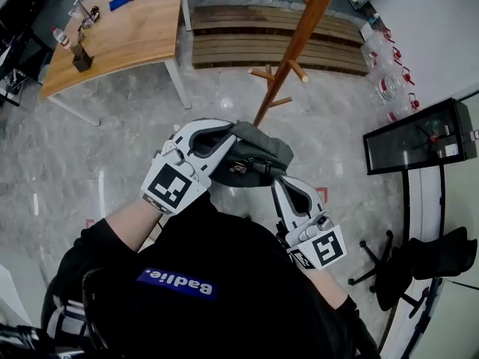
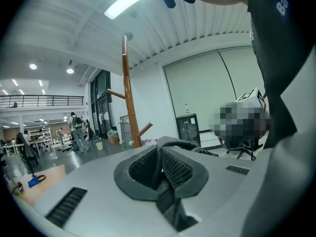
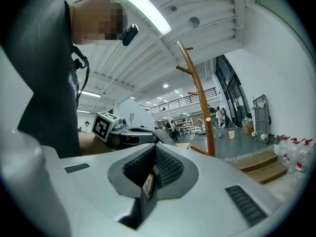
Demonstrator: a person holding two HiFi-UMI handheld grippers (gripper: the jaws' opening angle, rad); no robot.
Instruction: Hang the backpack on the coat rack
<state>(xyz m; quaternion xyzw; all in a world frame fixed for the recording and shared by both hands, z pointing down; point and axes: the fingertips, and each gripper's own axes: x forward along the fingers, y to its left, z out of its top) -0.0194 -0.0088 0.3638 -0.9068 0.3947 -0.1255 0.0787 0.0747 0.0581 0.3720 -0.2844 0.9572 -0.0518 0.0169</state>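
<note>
Backpack (image 1: 258,154) pinched from two sides, on the person's side of the coat rack (image 1: 299,40), low against its slanted pole and not yet on a peg. Left claw (image 1: 224,142) clamped shut on a dark strap (image 2: 165,142) of the grey fabric, pads pressed tight with the webbing folded between them. Right claw (image 1: 280,184) likewise closed, jaws together on a second strap carrying a small yellowish label (image 3: 148,184). Both claws close to each other, raised before the chest. Past the bundle, up the coat rack: short wooden pegs (image 1: 262,73) sticking out from the pole. Behind the rack, a slatted wooden platform (image 1: 247,40) on the grey stone floor (image 1: 112,126). Left of the rack and well apart from it, a wooden bench (image 1: 142,32) carrying a bottle (image 1: 60,36) and a blue item (image 1: 120,1). Right of the rack, clear water jugs (image 1: 385,69) along the wall, then a black glass-fronted cabinet (image 1: 419,137) and, nearer the person, a dark office chair (image 1: 430,256).
</note>
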